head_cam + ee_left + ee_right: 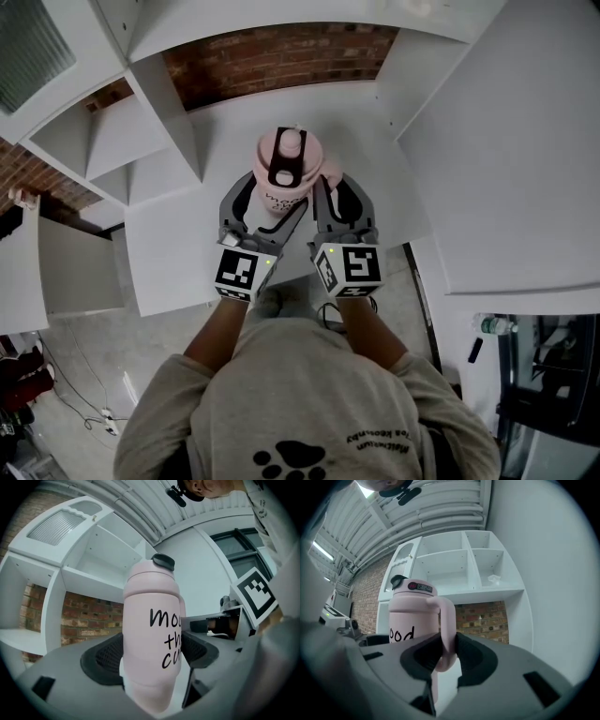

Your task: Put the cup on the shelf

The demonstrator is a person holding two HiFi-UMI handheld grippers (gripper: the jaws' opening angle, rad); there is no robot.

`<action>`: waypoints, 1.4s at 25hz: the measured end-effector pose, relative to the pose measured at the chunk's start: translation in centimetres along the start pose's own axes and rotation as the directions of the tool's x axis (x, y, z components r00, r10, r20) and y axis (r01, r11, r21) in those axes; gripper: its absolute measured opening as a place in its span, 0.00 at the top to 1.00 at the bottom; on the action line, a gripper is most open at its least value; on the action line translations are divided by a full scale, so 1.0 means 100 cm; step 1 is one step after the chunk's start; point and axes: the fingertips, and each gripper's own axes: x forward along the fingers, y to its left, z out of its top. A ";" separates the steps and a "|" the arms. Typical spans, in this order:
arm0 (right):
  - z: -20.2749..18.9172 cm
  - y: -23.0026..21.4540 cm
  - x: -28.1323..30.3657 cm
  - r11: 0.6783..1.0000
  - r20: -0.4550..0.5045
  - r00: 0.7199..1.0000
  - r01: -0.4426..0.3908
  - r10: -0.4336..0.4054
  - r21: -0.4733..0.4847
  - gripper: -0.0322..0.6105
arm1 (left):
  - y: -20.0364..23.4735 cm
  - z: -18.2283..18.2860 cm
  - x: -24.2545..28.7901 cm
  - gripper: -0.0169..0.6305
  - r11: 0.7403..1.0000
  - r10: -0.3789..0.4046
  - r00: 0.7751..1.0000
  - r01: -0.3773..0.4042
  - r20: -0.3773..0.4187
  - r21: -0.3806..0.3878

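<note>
The left gripper (150,656) has its fingers closed on the body of the pink cup (152,620). One black pad presses on either side of it, level with the lower lettering. The right gripper (446,656) has its fingers drawn in on the cup's handle (449,620), which stands upright between the two pads and is pinched by them.

So the cup is held upright by both pairs of fingers at once. Its dark lid (163,562) rises above the left fingers, and its body sits just to the left of the right fingers. Seen from above, the two grippers lie side by side and close together, with the cup at their tips.

Beyond the fingers stands the white shelf (454,573), its open compartments higher than the fingertips. A brick wall (487,618) shows through the lower bay, straight ahead of the fingers.
</note>
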 end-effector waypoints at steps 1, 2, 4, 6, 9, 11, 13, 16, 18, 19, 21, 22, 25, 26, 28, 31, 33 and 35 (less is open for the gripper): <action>0.003 0.000 0.001 1.000 0.002 1.000 -0.004 0.004 0.002 0.80 | 0.001 0.002 0.000 0.36 1.000 0.003 1.000 -0.003 -0.002 0.002; 0.005 0.000 0.002 1.000 0.006 1.000 -0.008 0.007 0.004 0.80 | 0.002 0.005 0.001 0.36 1.000 0.005 1.000 -0.005 -0.001 0.005; 0.011 0.001 0.004 1.000 0.017 1.000 -0.014 0.014 0.003 0.80 | 0.004 0.011 0.001 0.36 1.000 0.010 1.000 -0.010 0.005 0.008; 0.019 0.003 0.005 1.000 0.029 0.999 -0.021 0.021 -0.004 0.80 | 0.005 0.018 0.001 0.36 1.000 0.013 1.000 -0.013 0.013 0.005; 0.033 0.006 0.007 0.999 0.052 0.998 -0.033 0.033 -0.017 0.80 | 0.008 0.029 0.000 0.36 1.000 0.013 1.000 -0.013 0.014 0.009; 0.043 0.007 0.010 0.999 0.068 0.997 -0.042 0.043 -0.019 0.80 | 0.011 0.040 0.001 0.36 1.000 0.018 0.999 -0.018 0.027 0.023; 0.051 0.007 0.013 0.999 0.082 0.995 -0.049 0.051 -0.021 0.80 | 0.013 0.052 0.003 0.36 0.999 0.021 0.999 -0.023 0.044 0.033; 0.064 0.008 0.018 0.998 0.096 0.994 -0.058 0.060 -0.026 0.80 | 0.018 0.064 0.005 0.36 0.999 0.024 0.998 -0.026 0.050 0.033; 0.072 0.009 0.021 0.998 0.104 0.992 -0.062 0.065 -0.026 0.80 | 0.021 0.072 0.006 0.36 0.999 0.027 0.998 -0.029 0.056 0.036; 0.076 0.010 0.022 0.998 0.109 0.992 -0.064 0.067 -0.027 0.80 | 0.022 0.076 0.007 0.36 0.999 0.028 0.998 -0.030 0.059 0.040; 0.085 0.010 0.024 0.997 0.120 0.990 -0.067 0.070 -0.029 0.80 | 0.024 0.085 0.009 0.36 0.998 0.030 0.997 -0.033 0.064 0.045; 0.090 0.010 0.026 0.997 0.126 0.989 -0.068 0.072 -0.029 0.80 | 0.026 0.090 0.009 0.36 0.998 0.030 0.997 -0.033 0.066 0.047; 0.104 0.010 0.030 0.997 0.143 0.987 -0.073 0.077 -0.029 0.80 | 0.029 0.104 0.012 0.36 0.998 0.030 0.997 -0.034 0.073 0.055; 0.108 0.010 0.031 0.997 0.148 0.986 -0.075 0.078 -0.027 0.80 | 0.031 0.108 0.013 0.36 0.998 0.031 0.997 -0.035 0.073 0.059; 0.116 0.010 0.034 0.997 0.154 0.985 -0.076 0.078 -0.019 0.80 | 0.033 0.116 0.015 0.36 0.997 0.030 0.997 -0.035 0.073 0.065; 0.126 0.010 0.038 0.997 0.165 0.983 -0.074 0.075 -0.012 0.80 | 0.037 0.127 0.018 0.36 0.997 0.025 0.997 -0.030 0.078 0.071; 0.132 0.011 0.040 0.997 0.174 0.982 -0.073 0.075 -0.016 0.80 | 0.039 0.132 0.019 0.36 0.997 0.022 0.996 -0.028 0.081 0.073; 0.138 0.012 0.042 0.997 0.182 0.980 -0.073 0.077 -0.025 0.80 | 0.041 0.137 0.020 0.36 0.997 0.020 0.996 -0.026 0.087 0.071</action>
